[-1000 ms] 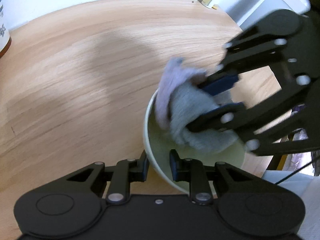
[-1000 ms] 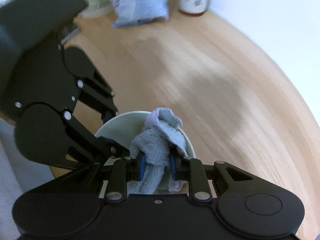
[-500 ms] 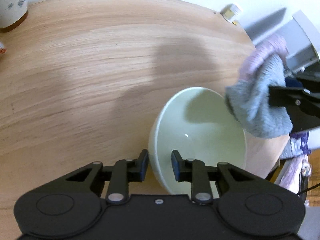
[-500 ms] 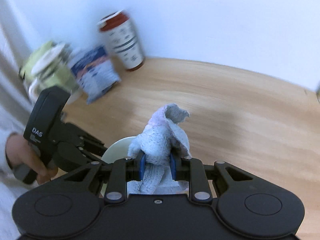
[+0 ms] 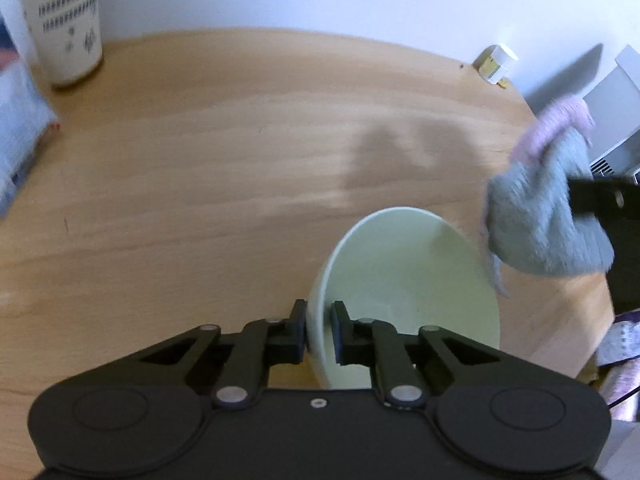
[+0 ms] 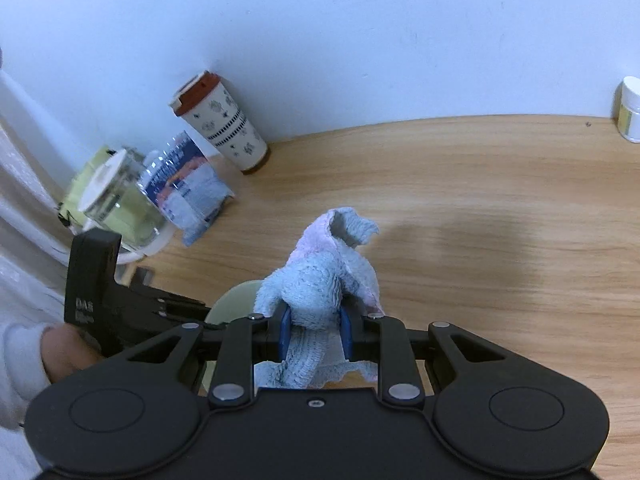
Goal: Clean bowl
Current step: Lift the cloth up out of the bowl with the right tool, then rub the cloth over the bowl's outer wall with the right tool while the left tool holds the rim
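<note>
A pale green bowl [image 5: 404, 280] sits on the wooden table [image 5: 200, 168], tilted toward me. My left gripper [image 5: 319, 330] is shut on the bowl's near rim, one finger inside and one outside. My right gripper [image 6: 313, 330] is shut on a grey-blue cloth with pink edging [image 6: 320, 280]. In the left wrist view the cloth [image 5: 544, 216] hangs above the table to the right of the bowl, clear of it. Only a sliver of the bowl [image 6: 236, 300] shows in the right wrist view, behind the left gripper's body.
A patterned paper cup with a red lid [image 6: 220, 120] stands by the wall. A blue printed packet [image 6: 188, 188] and a glass jar [image 6: 120, 204] lie at the left. A small white jar [image 5: 496, 62] stands at the far right edge. A white box [image 5: 616, 120] is beyond the table.
The right gripper has lifted the cloth out of the bowl and carried it up and to the right. The left gripper keeps its hold on the rim, and the bowl's inside now shows.
</note>
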Motion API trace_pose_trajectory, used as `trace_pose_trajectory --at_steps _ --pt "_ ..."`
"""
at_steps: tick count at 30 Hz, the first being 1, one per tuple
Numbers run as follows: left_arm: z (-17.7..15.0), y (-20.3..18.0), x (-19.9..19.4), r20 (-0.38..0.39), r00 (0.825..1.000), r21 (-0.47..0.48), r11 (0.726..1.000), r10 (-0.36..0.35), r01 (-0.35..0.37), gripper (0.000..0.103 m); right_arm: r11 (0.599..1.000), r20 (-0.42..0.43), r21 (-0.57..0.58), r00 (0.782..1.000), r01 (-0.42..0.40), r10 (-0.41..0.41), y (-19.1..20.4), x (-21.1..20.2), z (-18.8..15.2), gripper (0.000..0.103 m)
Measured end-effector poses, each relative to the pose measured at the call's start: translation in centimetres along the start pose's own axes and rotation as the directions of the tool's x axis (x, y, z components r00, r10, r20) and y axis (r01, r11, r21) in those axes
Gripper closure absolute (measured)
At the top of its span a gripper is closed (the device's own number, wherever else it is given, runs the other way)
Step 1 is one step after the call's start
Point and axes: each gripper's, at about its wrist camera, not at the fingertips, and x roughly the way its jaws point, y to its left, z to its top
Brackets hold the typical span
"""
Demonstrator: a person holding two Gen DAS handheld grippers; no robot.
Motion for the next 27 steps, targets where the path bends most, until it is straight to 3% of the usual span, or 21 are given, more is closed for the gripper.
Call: trace_pose_trajectory --at_steps 3,8,12,15,18,27 --pt "-0.7 -2.2 -1.2 0.067 0.995 0.089 0.993 0.069 -0.075 0.093 0.997 0.006 0.047 0.998 -0.062 0.061 -0.8 0.1 1.3 0.076" --pt "-2.0 -4.9 -2.0 0.125 0.987 0.168 0.978 0.101 -0.122 0.092 0.982 -0.02 0.103 0.986 -0.161 0.164 -1.1 1.3 4.2 0.076" --pt "-2.9 -5.5 -2.6 0.151 0.98 0.165 0.974 0.129 -0.154 0.092 0.976 -0.122 0.097 0.971 -0.193 0.204 0.0 4.4 5.4 0.076" --pt "-3.3 -5.6 -2.6 0.159 0.977 0.149 0.975 0.141 -0.165 0.092 0.973 -0.238 0.096 0.944 -0.209 0.226 1.2 6.9 5.1 0.076" --pt "-3.7 -5.7 -2.6 0.167 0.974 0.134 0.975 0.156 -0.179 0.092 0.974 -0.302 0.093 0.926 -0.209 0.227 1.8 8.3 4.4 0.076" --pt "-3.4 -7.0 -1.8 0.191 0.966 0.135 0.97 0.175 -0.202 0.092 0.971 -0.317 0.163 0.922 -0.177 0.222 -0.2 8.6 2.4 0.075"
